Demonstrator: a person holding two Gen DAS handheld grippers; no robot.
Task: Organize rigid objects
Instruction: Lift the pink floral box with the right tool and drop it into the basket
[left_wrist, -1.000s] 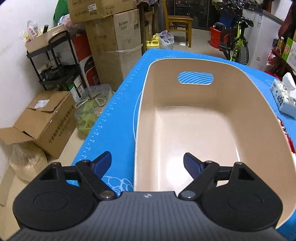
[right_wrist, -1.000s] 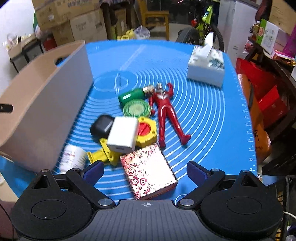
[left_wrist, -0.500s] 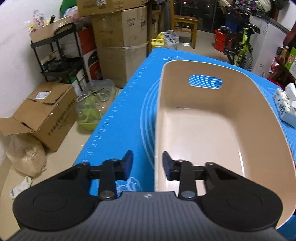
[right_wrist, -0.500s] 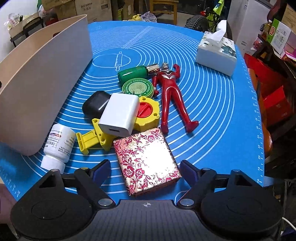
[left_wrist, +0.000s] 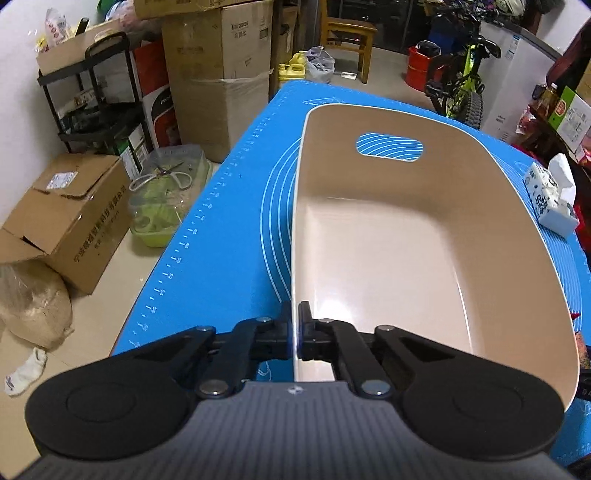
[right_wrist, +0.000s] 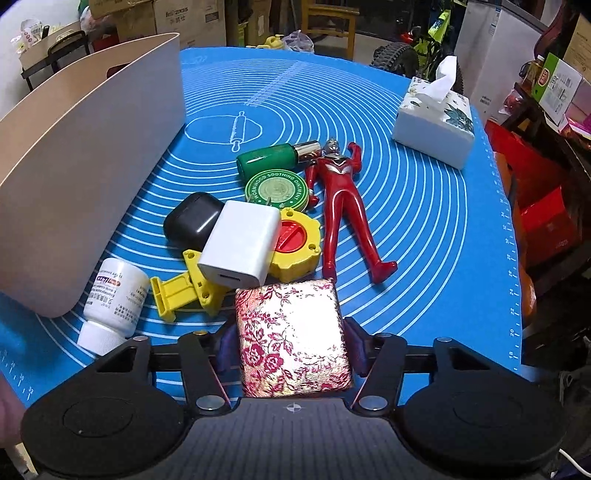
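Two grippers divide the work, and what matters is where the floral box sits relative to the bin. Largest is the beige bin (right_wrist: 85, 177), standing on the blue mat (right_wrist: 424, 206) at about ten o'clock from the right gripper (right_wrist: 291, 349); its long axis runs away from the camera toward twelve. The left gripper (left_wrist: 295, 328) is pinched onto the bin's near wall, one pad inside and one outside, so it looks set to steady the bin. Next in size, the red-and-gold floral box (right_wrist: 293, 338) lies flat at the near edge of the pile, directly at twelve o'clock between the right gripper's pads, its longer side pointing roughly along the fingers. The jaws are closing on it; the pads stand just beside its two long flanks, and firm pressure cannot be confirmed. The right hand is plainly the nearer one. Once gripped, the box likely travels up and toward ten o'clock over the bin's rim. Smaller things crowd it: a white charger (right_wrist: 240, 247) and yellow toy (right_wrist: 184, 291) at eleven.
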